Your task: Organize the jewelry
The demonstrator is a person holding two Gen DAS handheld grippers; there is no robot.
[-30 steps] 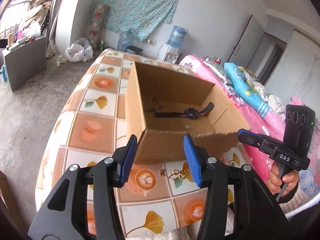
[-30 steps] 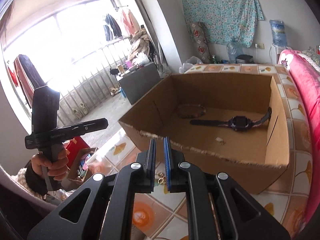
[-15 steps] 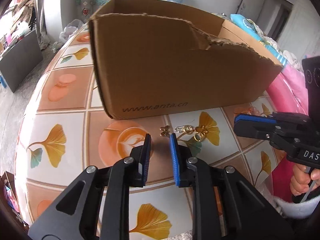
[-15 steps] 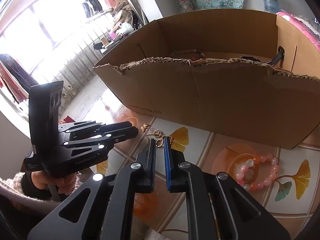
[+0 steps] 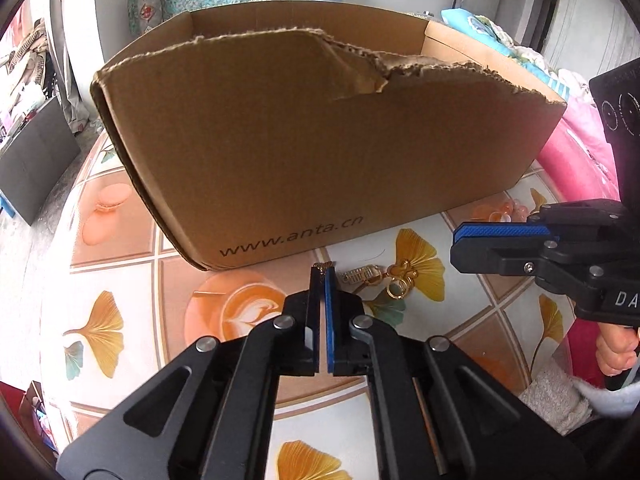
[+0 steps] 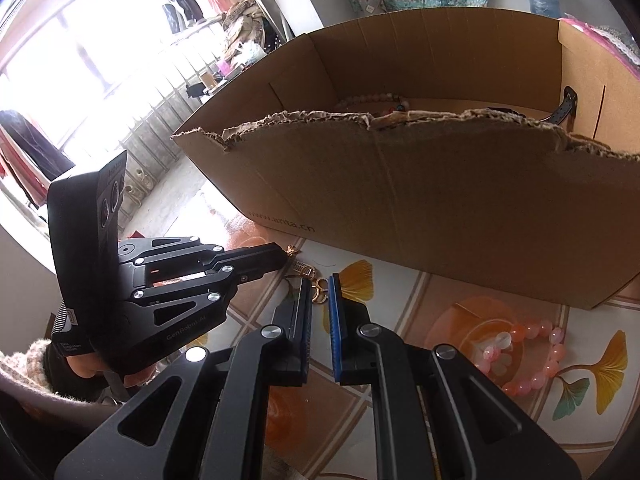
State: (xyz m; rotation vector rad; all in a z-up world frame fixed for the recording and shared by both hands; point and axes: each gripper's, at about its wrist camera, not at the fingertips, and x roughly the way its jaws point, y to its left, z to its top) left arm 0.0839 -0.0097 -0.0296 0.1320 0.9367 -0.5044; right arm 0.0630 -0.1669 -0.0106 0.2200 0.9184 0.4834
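Observation:
My left gripper (image 5: pixel 323 273) is shut on a small gold earring (image 5: pixel 323 266) just in front of the cardboard box (image 5: pixel 304 152); the earring also shows at its tip in the right wrist view (image 6: pixel 291 249). A gold clasp piece (image 5: pixel 360 275) and a gold ring charm (image 5: pixel 400 280) lie on the tiled tabletop beside it. My right gripper (image 6: pixel 320 286) is slightly open, its tips around the gold ring charm (image 6: pixel 319 287). A pink bead bracelet (image 6: pixel 524 354) lies to the right. Inside the box are a bead bracelet (image 6: pixel 372 100) and a black watch (image 6: pixel 566 106).
The table (image 5: pixel 120 320) has a tile and ginkgo-leaf pattern. A pink bed (image 5: pixel 576 136) stands right of the box. A dark cabinet (image 5: pixel 36 160) stands on the floor at left. The box's torn front wall rises close ahead of both grippers.
Both grippers dropped from above the box to the tabletop in front of it. My left gripper closed on the gold earring. My right gripper opened slightly around the ring charm.

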